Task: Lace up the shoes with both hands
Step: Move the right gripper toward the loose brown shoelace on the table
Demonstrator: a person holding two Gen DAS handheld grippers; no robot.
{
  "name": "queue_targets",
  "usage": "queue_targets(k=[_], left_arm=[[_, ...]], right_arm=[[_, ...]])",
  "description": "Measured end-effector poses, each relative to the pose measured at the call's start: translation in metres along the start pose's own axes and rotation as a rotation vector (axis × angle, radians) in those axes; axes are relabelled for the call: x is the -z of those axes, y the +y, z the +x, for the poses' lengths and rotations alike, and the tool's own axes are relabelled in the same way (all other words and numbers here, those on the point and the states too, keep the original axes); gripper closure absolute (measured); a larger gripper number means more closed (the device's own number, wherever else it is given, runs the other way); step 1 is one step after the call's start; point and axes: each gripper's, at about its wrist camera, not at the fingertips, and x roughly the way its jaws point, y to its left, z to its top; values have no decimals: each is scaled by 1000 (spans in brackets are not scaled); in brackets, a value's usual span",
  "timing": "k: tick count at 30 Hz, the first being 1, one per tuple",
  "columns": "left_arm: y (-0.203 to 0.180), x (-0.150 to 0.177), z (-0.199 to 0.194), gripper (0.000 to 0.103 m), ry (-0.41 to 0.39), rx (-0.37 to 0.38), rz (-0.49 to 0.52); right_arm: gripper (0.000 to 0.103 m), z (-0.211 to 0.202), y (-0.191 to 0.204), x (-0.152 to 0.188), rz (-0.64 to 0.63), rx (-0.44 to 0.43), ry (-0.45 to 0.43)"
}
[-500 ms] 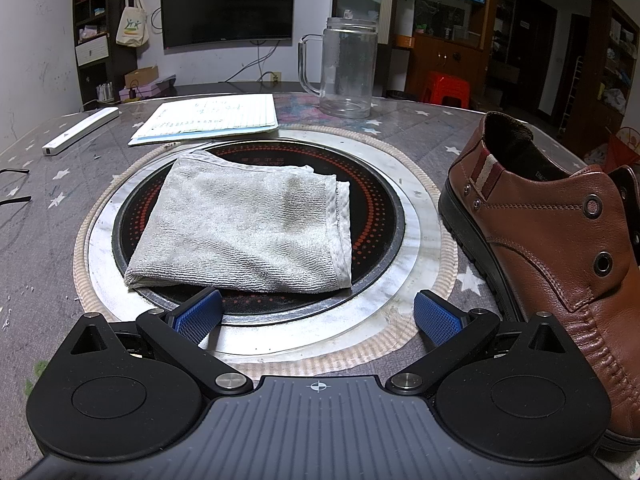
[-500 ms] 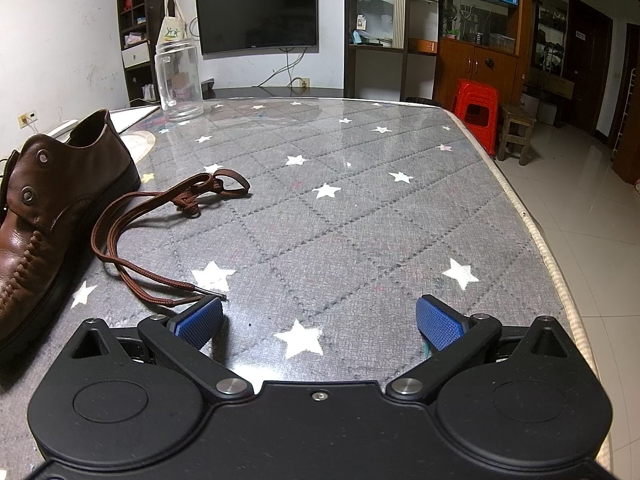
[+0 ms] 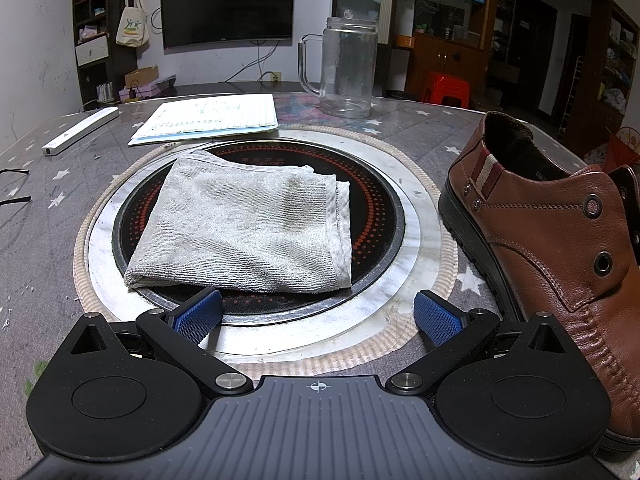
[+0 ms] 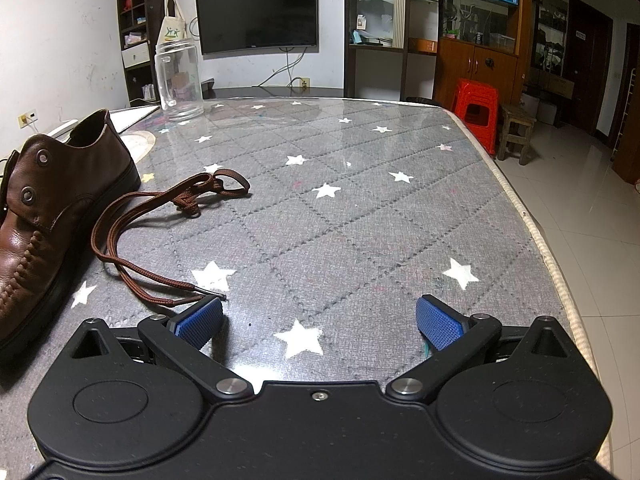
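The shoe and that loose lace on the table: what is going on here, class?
A person holds a gripper in each hand, ready to lace the brown shoe. Nothing is threaded yet: its eyelets are empty and the brown lace lies loose on the table beside it. The left gripper hangs open near a grey cloth. The right gripper is open too, one lace tip just ahead of its left finger. Neither holds anything.

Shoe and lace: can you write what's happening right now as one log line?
stage: before lacing | shoe: eyelets empty | lace: loose on table beside shoe | left gripper: open, empty | right gripper: open, near lace tip
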Motion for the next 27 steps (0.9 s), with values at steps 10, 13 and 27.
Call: queue_targets(k=[10, 13, 27], left_arm=[[0, 0, 0, 0, 0, 0, 0], [0, 0, 0, 0, 0, 0, 0], [-1, 0, 0, 0, 0, 0, 0]], right_arm=[[0, -2, -1, 1, 8, -10, -9], [0, -5, 0, 0, 6, -5, -28], [0, 19, 51, -58, -240, -36, -84]])
